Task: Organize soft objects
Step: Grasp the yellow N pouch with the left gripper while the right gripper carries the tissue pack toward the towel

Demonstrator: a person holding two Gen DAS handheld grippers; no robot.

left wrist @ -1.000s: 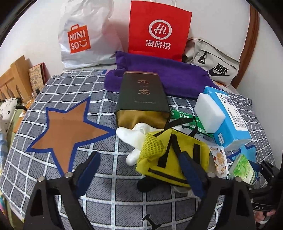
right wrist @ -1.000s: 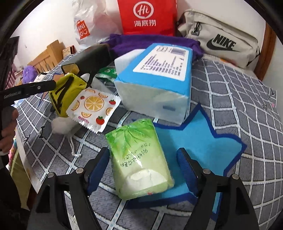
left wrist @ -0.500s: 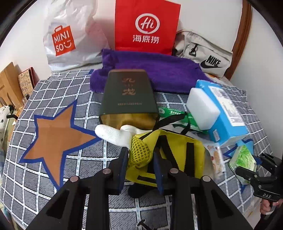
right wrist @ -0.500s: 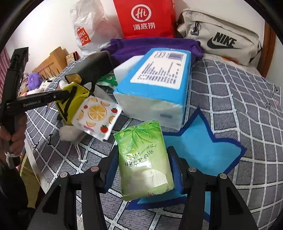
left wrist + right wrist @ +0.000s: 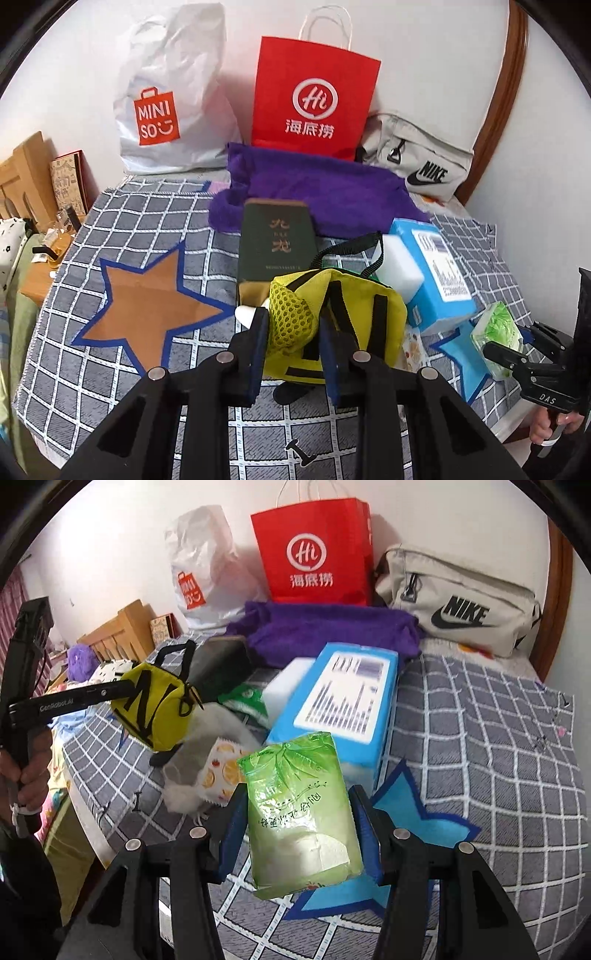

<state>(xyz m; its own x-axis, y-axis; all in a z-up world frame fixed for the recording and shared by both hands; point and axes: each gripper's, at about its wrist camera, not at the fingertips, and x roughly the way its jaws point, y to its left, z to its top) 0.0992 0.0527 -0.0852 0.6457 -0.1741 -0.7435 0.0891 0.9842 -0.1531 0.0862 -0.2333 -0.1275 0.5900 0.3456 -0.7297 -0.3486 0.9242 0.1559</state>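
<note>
Nearest the right wrist camera, the right claw [image 5: 297, 834] grips a soft green plastic pack of tissues [image 5: 301, 818] across its sides, the blue pads pressing in just enough to dimple the wrapper; the pack looks to be lifted clear above the blue star patch [image 5: 413, 812] on the grey checked blanket [image 5: 498, 746]. The left claw [image 5: 293, 343] is clamped on the yellow mesh pocket of a small yellow fabric backpack with black straps [image 5: 354, 321], which hangs bunched above the blanket, near the brown star patch [image 5: 155, 314]. To do this lift well, each hand should probably rise straight and steadily, since both things are limp and could slip or swing; the backpack's loose black loop may snag the dark green rectangular box [image 5: 275, 243] just behind it. Beside the backpack lie a white foam block [image 5: 400, 271] and a large blue-and-white tissue pack [image 5: 436, 277]. Farther back lie a purple fleece towel [image 5: 325, 188], then a red paper bag [image 5: 314, 107], a white plastic shopping bag [image 5: 170, 103] and a beige waist bag [image 5: 421, 162] against the wall.
</note>
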